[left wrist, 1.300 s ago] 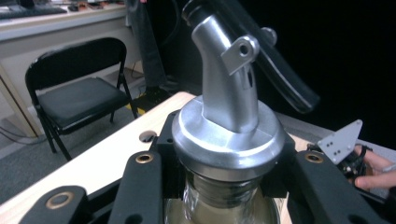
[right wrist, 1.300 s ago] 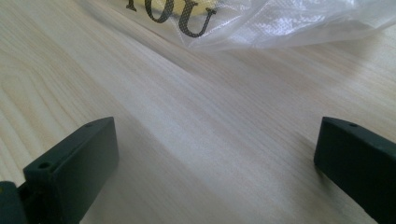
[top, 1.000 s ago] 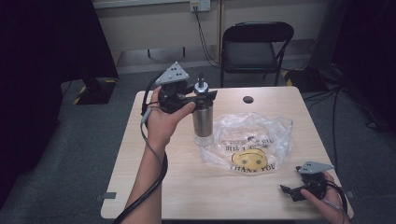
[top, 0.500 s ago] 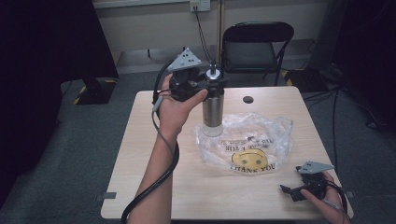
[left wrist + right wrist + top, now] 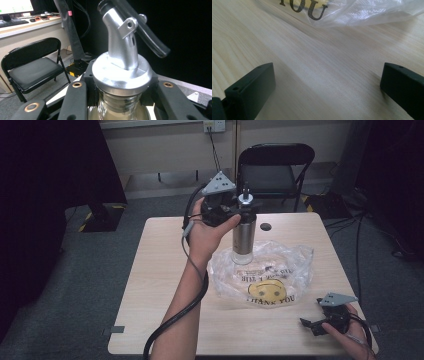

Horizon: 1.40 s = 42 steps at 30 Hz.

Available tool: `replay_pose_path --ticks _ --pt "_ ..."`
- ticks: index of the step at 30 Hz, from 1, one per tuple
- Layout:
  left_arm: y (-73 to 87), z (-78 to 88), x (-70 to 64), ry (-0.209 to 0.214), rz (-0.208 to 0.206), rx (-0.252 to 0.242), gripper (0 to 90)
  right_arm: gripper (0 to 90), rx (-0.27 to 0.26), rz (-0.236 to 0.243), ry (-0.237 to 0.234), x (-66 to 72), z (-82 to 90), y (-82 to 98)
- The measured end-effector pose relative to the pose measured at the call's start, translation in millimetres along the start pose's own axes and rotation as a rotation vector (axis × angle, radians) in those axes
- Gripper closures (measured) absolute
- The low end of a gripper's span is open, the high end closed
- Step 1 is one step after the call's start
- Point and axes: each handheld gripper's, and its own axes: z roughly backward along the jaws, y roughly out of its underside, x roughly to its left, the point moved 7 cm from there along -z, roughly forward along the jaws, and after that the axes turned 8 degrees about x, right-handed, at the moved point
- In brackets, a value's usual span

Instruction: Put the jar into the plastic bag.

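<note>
Left gripper view puts the glass bottle with the silver pour spout and black lever (image 5: 122, 72) right between your jaws: they clamp its neck just under the metal collar, one black jaw on each side. From the high view, your left gripper (image 5: 235, 212) holds that bottle upright and lifted, its base hanging over the far edge of the clear crinkled plastic bag printed with a yellow smiley face and "THANK YOU" (image 5: 265, 275). The bag lies flat on the pale wooden desk (image 5: 160, 270), below and just ahead of your left jaws. Beyond those jaws stands a black folding chair (image 5: 32, 67) on grey carpet. Your right gripper (image 5: 312, 324) rests low at the near right corner of the desk, well apart from the bottle. Its jaws stand wide with bare wood between them, and the bag's printed edge (image 5: 332, 12) lies just ahead of them, untouched.
</note>
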Motion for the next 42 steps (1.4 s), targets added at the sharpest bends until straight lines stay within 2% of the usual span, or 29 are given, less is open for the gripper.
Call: replay_pose_path --ticks 13,28,42 --pt "5.5 -30.8 -7.4 0.015 -0.007 0.005 60.3 0.0 0.000 -0.001 0.000 0.1 0.0 0.0" --pt "22.7 -62.9 -16.2 0.027 -0.015 0.035 60.2 0.0 0.000 0.000 0.000 0.0 0.0 0.0" --pt "44.8 -91.1 -20.3 0.030 -0.002 0.063 60.1 0.0 0.000 0.001 0.000 -0.1 0.0 0.0"
